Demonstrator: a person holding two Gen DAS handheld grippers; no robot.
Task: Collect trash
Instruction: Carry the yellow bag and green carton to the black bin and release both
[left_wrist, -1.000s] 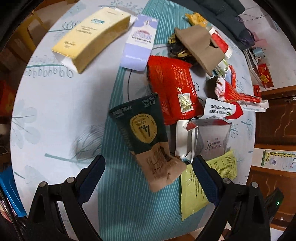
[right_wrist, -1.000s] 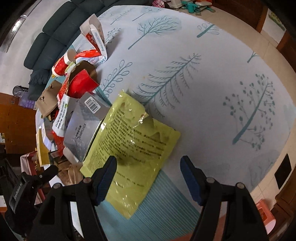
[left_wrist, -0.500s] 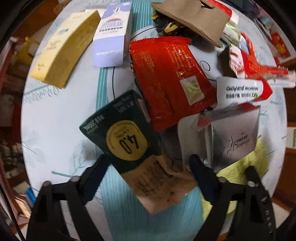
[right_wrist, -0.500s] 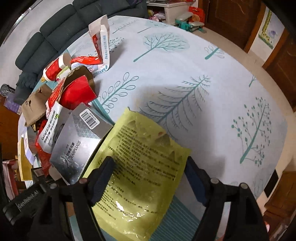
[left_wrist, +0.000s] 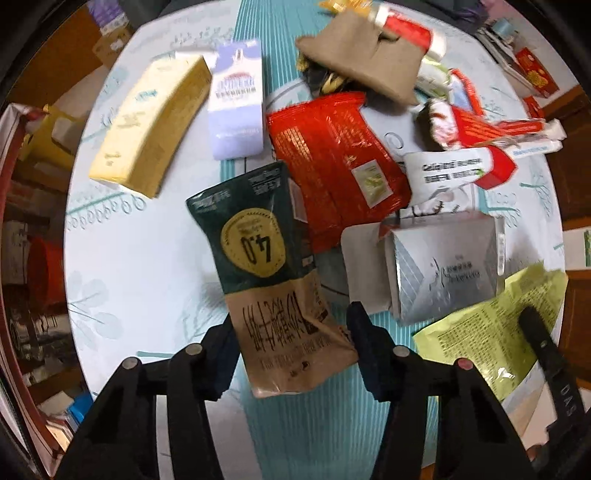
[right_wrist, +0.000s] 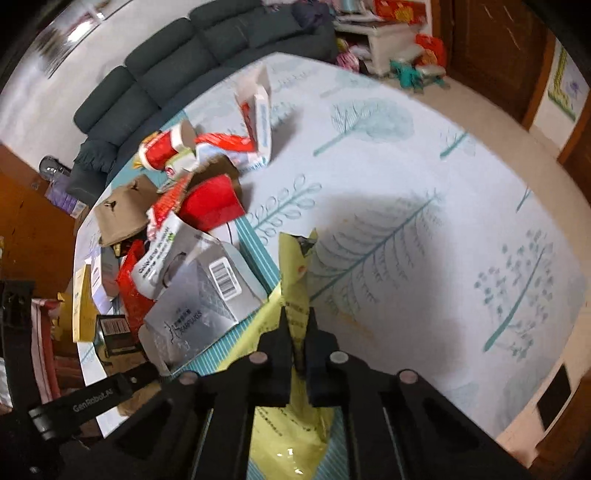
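Note:
A dark green and brown pouch (left_wrist: 266, 273) lies on the teal runner of the round table (left_wrist: 147, 258). My left gripper (left_wrist: 293, 350) points straight down over its brown end. Its jaws are closing, and both pads touch the pouch's side edges. A yellow-green packet (right_wrist: 295, 273) is pinched at its near end, with my right gripper (right_wrist: 297, 332) shut on it. That packet is folded up between the fingers, its far tip raised. The left wrist view shows the same packet (left_wrist: 491, 332) at lower right, with one black finger (left_wrist: 535, 332) on it.
A pile of trash covers the table's middle: a silver earplug box (left_wrist: 443, 266), a red pouch (left_wrist: 332, 162), a lilac carton (left_wrist: 238, 103), a yellow box (left_wrist: 147, 122) and brown cardboard (left_wrist: 365, 62). A dark sofa (right_wrist: 184, 62) stands behind the table.
The left jaws narrowed from wide apart until they met the pouch's edges. The right jaws shut on the yellow-green packet and lifted its near end, folding it.

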